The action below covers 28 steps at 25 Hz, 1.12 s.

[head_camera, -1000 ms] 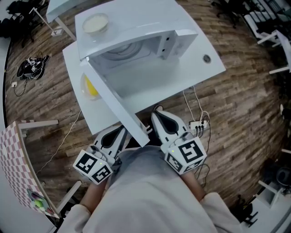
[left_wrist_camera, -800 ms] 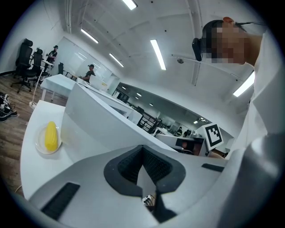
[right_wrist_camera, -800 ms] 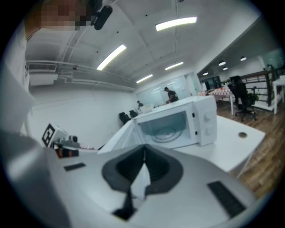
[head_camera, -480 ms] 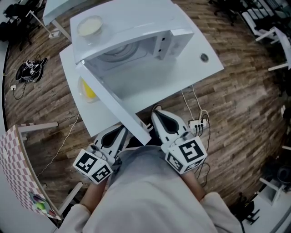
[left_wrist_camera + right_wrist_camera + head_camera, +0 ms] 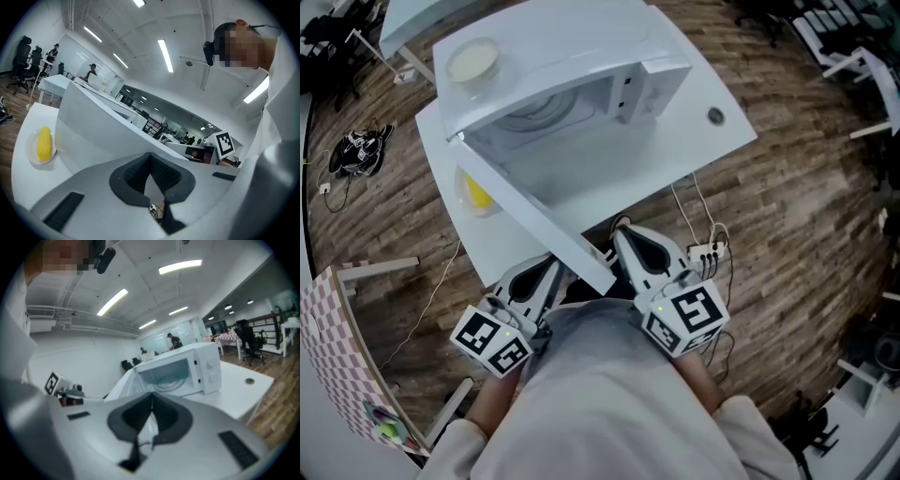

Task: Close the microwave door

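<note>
microwave (image 5: 581,47) on the table (image 5: 698,150), bowl (image 5: 473,61) atop it, corn plate (image 5: 480,194) left of its door (image 5: 534,220)

Pale grey long-sleeved top (image 5: 609,403), loose sleeves (image 5: 455,448). Now left gripper (image 5: 551,267): smooth white-grey shell, black ribbed pads (image 5: 133,174), dark slots on flanks. Over to right gripper (image 5: 624,232): same build, same dark pads. Each carries white cube (image 5: 492,339), black square markers on every face.
</note>
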### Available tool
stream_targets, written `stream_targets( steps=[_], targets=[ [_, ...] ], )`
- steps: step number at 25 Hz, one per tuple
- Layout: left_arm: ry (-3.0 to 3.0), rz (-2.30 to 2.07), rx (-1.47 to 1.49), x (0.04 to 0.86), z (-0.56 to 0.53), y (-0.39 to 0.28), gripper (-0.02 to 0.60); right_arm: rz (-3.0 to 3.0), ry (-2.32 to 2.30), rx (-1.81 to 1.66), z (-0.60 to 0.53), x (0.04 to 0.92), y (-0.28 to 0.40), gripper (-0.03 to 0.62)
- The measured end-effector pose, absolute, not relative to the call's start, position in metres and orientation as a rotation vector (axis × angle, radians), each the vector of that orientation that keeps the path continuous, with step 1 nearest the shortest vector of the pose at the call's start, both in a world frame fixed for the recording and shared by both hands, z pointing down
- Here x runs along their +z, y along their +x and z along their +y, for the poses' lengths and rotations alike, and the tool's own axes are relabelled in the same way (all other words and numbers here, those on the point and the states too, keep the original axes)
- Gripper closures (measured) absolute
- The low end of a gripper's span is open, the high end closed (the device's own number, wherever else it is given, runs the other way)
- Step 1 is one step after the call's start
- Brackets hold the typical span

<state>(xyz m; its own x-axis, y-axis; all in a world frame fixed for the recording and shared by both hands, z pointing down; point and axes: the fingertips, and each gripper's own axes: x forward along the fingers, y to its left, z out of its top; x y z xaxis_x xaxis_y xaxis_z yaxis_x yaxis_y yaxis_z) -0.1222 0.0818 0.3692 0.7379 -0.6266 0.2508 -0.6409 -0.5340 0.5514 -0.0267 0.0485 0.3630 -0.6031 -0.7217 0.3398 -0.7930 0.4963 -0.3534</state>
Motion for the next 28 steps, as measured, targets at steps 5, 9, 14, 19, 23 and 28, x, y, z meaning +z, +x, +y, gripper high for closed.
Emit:
stream_targets(
  steps=[5, 9, 14, 19, 23, 28],
  targets=[
    [2.293, -0.940, 0.023, 0.370, 0.075, -0.119, 0.565, -2.576, 1.333, 0.729, 0.042, 0.365, -0.022, 0.571],
    [2.309, -0.924, 0.033, 0.369, 0.072, -0.114, 0.565, -2.565, 1.340, 0.717, 0.039, 0.365, -0.019, 0.571],
    [2.311, -0.905, 0.030, 0.369, 0.065, -0.108, 0.565, -2.560, 1.353, 0.718, 0.031, 0.365, -0.015, 0.571],
    [2.312, -0.885, 0.027, 0.369, 0.057, -0.102, 0.565, -2.546, 1.373, 0.724, 0.025, 0.366, -0.008, 0.571],
    [2.329, -0.874, 0.038, 0.369, 0.051, -0.097, 0.565, -2.531, 1.398, 0.731, 0.018, 0.367, 0.000, 0.571],
    [2.325, -0.860, 0.034, 0.368, 0.044, -0.093, 0.565, -2.517, 1.434, 0.752, 0.011, 0.368, 0.008, 0.571]
  ],
)
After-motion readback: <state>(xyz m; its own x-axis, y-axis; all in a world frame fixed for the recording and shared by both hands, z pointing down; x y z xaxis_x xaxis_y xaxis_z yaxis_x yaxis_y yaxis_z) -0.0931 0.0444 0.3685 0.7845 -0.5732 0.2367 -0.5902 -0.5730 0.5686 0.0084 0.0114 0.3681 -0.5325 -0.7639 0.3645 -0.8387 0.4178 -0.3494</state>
